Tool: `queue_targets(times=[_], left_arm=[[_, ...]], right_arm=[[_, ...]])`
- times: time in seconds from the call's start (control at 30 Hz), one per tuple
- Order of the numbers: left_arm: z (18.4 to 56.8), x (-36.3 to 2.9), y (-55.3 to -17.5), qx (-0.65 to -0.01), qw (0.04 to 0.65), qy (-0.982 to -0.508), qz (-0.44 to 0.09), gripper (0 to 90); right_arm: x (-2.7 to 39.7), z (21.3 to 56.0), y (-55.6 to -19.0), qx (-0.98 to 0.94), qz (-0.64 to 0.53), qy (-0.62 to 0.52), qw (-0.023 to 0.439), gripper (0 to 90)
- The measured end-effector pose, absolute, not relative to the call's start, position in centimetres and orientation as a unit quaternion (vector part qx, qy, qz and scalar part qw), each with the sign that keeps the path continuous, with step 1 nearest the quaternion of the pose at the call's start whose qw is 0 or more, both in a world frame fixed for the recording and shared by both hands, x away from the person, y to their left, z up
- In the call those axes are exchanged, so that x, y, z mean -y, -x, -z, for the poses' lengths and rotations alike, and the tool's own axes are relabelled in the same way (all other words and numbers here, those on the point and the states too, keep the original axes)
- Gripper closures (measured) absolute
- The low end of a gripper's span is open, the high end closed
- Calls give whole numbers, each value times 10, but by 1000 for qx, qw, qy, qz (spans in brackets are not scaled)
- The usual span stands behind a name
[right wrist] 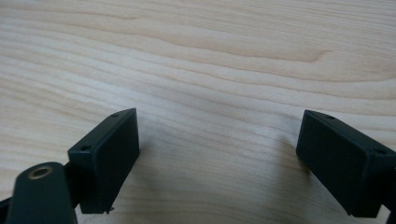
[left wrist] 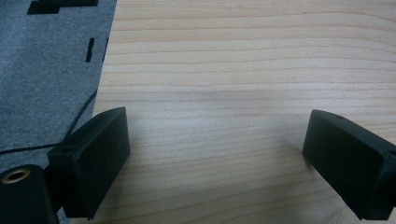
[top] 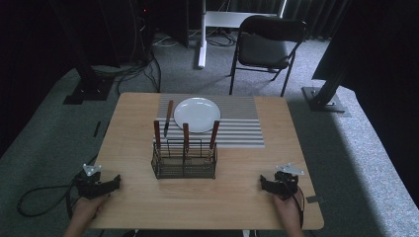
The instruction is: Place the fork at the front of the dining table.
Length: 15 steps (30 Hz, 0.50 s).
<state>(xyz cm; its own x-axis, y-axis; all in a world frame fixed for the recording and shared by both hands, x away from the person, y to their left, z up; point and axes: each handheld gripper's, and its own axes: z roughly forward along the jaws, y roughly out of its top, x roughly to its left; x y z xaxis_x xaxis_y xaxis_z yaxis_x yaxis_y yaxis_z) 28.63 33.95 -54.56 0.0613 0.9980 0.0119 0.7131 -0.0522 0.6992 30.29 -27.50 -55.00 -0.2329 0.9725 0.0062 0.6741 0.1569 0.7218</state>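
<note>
Here, near to far:
Left gripper (top: 116, 181): rested at the near left edge of the worktop (top: 247, 202), held by a hand (top: 88, 210); in the left gripper view its jaws stood wide apart over bare wood, with nothing between them.
Right gripper (top: 262, 183): sat at the near right of the worktop, held by the other hand (top: 288, 210); in the right gripper view its jaws were spread wide, nothing between them.
Wire caddy (top: 184, 165): stood between the two grippers but farther in, near the middle of the worktop, well apart from both.
Handles in caddy: three wooden-handled utensils stood upright in it, left (top: 157, 132), middle (top: 186, 136) and right (top: 214, 134).
Striped mat (top: 242, 123): lay just beyond the caddy.
White plate (top: 197, 114): rested on the mat, behind the caddy.
Knife (top: 168, 116): lay on the mat just left of the plate, handle toward the far side.
Chair (top: 267, 47): stood on the floor beyond the far edge.
</note>
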Motion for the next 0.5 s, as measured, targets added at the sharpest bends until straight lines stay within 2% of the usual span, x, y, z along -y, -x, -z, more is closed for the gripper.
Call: queue_targets(times=[0.5], left_arm=[[546, -340, -286, -632, 271, -677, -262, 74]], right_arm=[[274, 547, -301, -746, -306, -550, 220, 124]])
